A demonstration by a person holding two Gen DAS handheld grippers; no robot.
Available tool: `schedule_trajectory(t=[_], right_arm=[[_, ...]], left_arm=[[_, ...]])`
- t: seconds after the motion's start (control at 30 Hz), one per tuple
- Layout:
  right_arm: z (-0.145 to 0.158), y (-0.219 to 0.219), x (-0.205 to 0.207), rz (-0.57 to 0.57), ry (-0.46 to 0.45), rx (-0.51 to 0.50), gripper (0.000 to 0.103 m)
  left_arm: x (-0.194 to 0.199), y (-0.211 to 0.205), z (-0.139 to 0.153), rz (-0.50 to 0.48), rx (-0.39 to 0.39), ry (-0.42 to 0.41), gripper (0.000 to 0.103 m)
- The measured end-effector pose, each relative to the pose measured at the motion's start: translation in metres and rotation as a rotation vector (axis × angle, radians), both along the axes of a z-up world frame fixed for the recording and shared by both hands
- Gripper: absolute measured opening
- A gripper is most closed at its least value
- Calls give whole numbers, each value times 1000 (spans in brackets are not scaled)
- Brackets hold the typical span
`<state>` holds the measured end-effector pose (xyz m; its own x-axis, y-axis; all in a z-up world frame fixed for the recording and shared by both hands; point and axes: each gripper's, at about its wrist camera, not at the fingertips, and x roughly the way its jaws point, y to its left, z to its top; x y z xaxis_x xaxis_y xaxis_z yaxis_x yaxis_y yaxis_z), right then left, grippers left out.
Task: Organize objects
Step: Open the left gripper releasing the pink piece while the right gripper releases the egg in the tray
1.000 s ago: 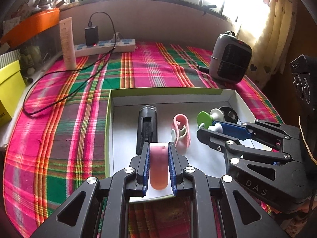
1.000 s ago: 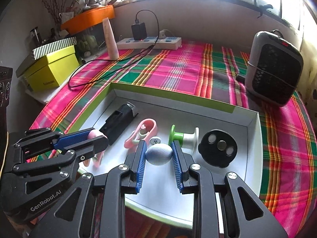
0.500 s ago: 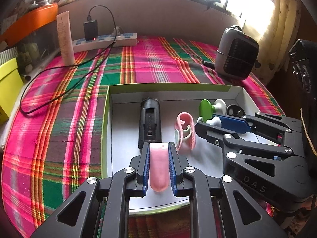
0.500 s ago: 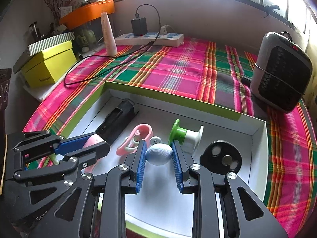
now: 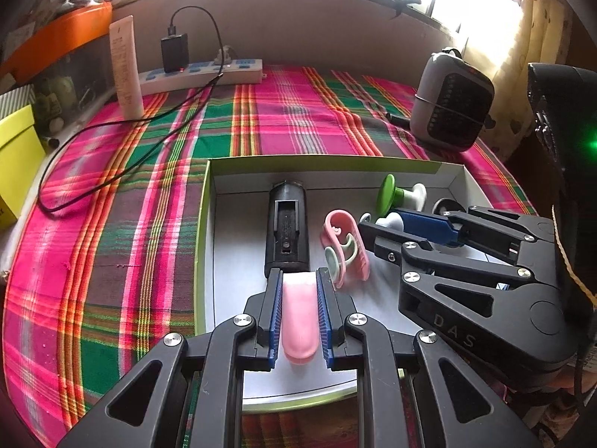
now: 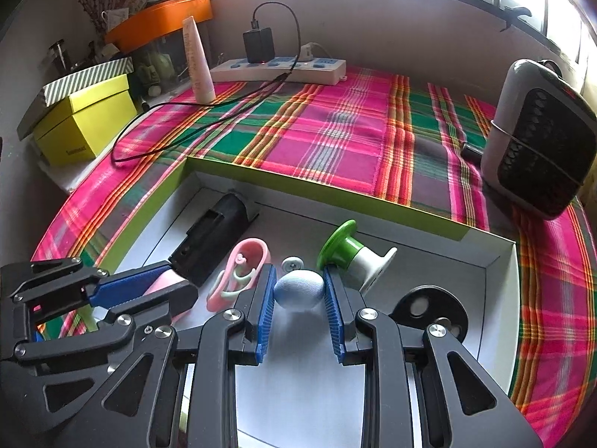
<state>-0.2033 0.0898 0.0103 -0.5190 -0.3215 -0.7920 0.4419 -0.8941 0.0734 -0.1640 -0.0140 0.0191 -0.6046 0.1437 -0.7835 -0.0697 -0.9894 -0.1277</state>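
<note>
The left tool [image 5: 299, 291] is clenched on a pink soft tube-shaped piece [image 5: 299, 317], which sits lengthwise between its blue pads [image 5: 275, 310]. Directly ahead of it, inside the shallow white box [image 5: 238, 246], a black cylindrical device [image 5: 286, 227] lies lengthwise, its near end almost at the fingertips. Just right of that lies a pink clip [image 5: 345, 244] with a pale green insert.

The right tool [image 6: 298, 291] is grasping a pale blue egg-shaped ball [image 6: 298, 289] over the box's [image 6: 500, 272] floor. Ahead and slightly right lies a green-and-white spool [image 6: 352, 252] on its side; a small white button-like piece [image 6: 293, 262] lies just ahead of the ball. To the right, near the box wall, is a black round disc [image 6: 429, 308] with holes.

Farther out, on the plaid-covered counter [image 6: 335, 130], are a power strip [image 6: 278, 67] (a black charger plugged in), an upright cosmetic tube [image 6: 197, 63] and a small heater [image 6: 537, 138] off to the right.
</note>
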Motion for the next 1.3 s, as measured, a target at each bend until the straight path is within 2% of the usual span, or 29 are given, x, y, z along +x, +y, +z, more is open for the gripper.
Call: schedule_trajectory(t=[0.43,0.87,1.07,1.2,1.3], right_arm=[[-2,2,0,-8,5,-9,27],[-2,8,2,-27,-9,-41,27],[-1,10,6,-32,-13,-55,28],[3,13,10,-37,-8,-67,36],[5,14,13,-43,-1,-70,37]], left_arm=[[-1,1,-1,-1,-12,2,17],[4,5,1,-2,-15,10,30],[11,6,4,-8,-14,19,33],[17,7,8,-7,-25,35,33],[21,6,10,-3,-19,40,34]])
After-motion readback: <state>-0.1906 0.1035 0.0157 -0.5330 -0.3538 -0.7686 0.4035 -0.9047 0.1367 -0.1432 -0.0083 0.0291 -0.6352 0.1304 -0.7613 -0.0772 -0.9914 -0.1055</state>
